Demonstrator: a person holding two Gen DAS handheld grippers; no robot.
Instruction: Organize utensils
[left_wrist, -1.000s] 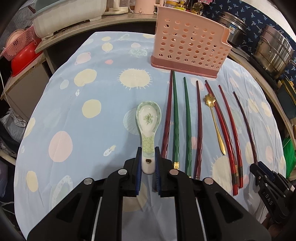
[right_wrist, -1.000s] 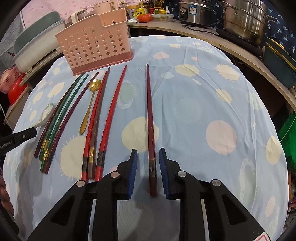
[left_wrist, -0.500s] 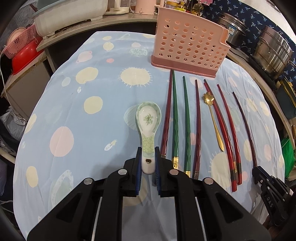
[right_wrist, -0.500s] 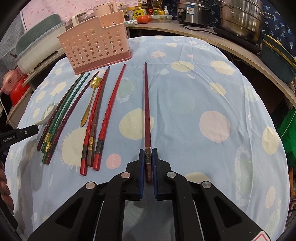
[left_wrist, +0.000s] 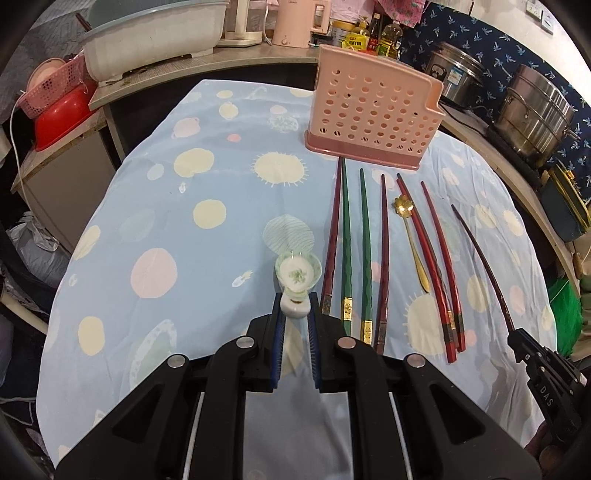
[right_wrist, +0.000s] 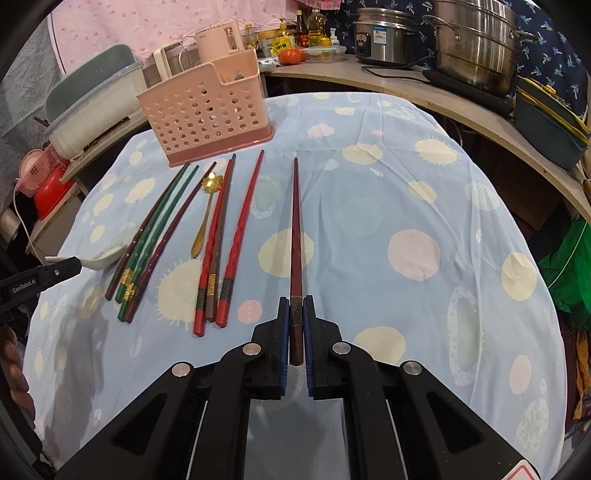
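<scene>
The table has a blue dotted cloth. At its far side stands the pink utensil basket; what is inside cannot be seen. The left gripper is clamped on the handle of the ceramic spoon, bowl pointing away from the gripper. The right gripper is clamped on the dark red chopstick, which points forward toward the basket. Other chopsticks and a gold spoon lie between them.

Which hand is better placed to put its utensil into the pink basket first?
Probably the left: its tool holds the short ceramic spoon already lifted, while the right tool grips a long chopstick.
</scene>
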